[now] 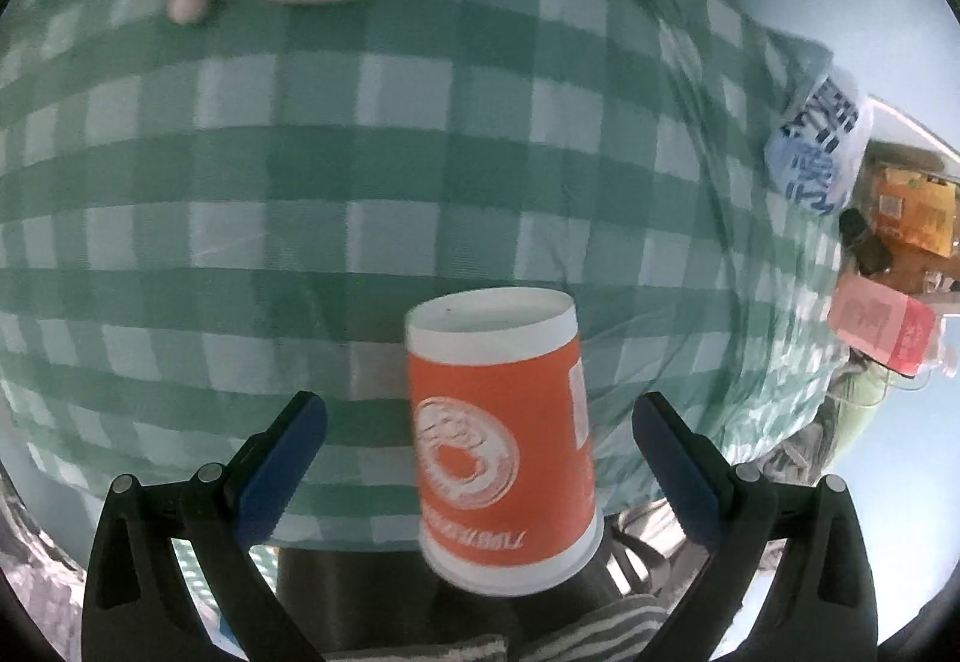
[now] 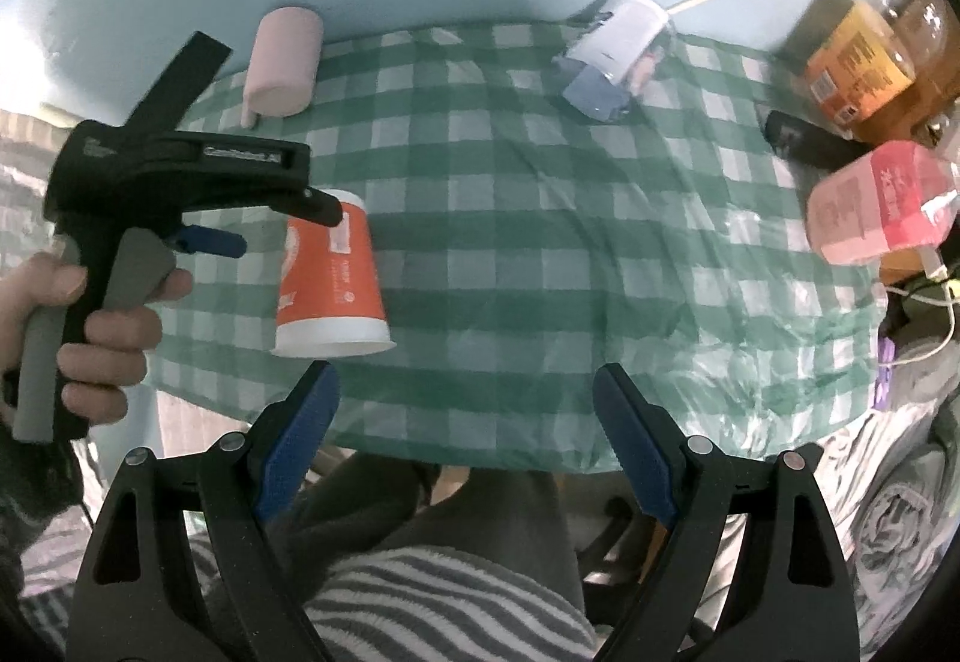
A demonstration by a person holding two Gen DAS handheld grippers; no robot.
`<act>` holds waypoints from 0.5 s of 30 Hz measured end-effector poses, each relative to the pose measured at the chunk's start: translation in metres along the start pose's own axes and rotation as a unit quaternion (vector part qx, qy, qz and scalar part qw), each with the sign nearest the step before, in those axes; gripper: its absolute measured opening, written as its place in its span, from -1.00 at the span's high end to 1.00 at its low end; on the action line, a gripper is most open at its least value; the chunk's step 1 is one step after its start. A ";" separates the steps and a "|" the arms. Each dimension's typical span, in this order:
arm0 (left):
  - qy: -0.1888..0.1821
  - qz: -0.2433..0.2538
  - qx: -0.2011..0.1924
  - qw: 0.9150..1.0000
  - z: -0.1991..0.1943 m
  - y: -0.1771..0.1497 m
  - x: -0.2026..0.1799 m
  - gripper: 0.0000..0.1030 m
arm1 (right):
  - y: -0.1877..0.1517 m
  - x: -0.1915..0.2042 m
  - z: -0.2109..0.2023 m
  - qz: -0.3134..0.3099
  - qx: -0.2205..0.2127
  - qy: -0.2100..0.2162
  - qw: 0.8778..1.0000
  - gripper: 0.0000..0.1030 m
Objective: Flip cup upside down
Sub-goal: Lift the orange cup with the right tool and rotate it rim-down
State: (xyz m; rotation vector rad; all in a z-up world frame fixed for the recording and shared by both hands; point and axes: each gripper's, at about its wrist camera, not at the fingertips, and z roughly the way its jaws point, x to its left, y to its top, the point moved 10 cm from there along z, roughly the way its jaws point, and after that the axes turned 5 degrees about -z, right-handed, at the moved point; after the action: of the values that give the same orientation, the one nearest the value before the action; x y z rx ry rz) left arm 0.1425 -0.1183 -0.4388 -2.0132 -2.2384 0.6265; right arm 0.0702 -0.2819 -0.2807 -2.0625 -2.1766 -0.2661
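The cup (image 1: 501, 440) sits upside down on the green checked tablecloth (image 1: 420, 170), wide mouth down near the cloth's front edge and its white base ring facing up. It is orange paper with a white round logo and a white band at each end; the printing reads inverted, and I cannot make out the words. From my left wrist view it stands between the fingers of the left gripper (image 1: 480, 464), closer to the right-hand pad, and neither blue pad touches it: the fingers (image 1: 282, 458) are spread wide with cloth showing on both sides. In the right wrist view the cup (image 2: 330, 278) lies ahead of and beyond the left fingertip of my right gripper (image 2: 465, 440), whose fingers are also wide apart and hold nothing.

From that view the upper black finger of the left gripper (image 2: 264, 218) crosses the cup's top corner, hiding part of the base. My left hand (image 2: 102, 326) wraps the grey handle.

Far beyond the fingers, a pale pink, matte mug (image 2: 282, 62) lies at the back of the cloth, cut off at the top of the left view. Off to the right are a clear plastic bottle with a blue label (image 2: 612, 56), an amber jar (image 2: 870, 56) and a pink carton (image 2: 870, 206), all blurred. The cloth is thin and creased.
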 end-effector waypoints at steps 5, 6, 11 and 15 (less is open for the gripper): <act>-0.004 -0.017 0.013 1.000 0.016 0.000 -0.003 -0.58 | -0.004 -0.010 0.000 0.014 0.003 -0.003 1.000 -0.69; -0.004 -0.018 0.016 1.000 0.017 -0.001 -0.003 -0.44 | -0.005 -0.012 0.000 0.017 0.003 -0.004 1.000 -0.69; -0.005 -0.010 -0.007 1.000 0.012 0.000 -0.006 -0.35 | -0.007 -0.017 -0.001 0.023 0.003 -0.004 1.000 -0.69; -0.006 0.007 -0.054 0.999 -0.011 0.002 -0.012 -0.35 | -0.008 -0.016 0.002 0.019 0.008 -0.003 1.000 -0.69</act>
State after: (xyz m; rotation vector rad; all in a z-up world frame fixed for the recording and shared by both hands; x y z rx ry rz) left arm 0.1496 -0.1269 -0.4267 -2.0813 -2.3132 0.5318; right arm 0.0630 -0.2972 -0.2867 -2.0962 -2.1330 -0.2379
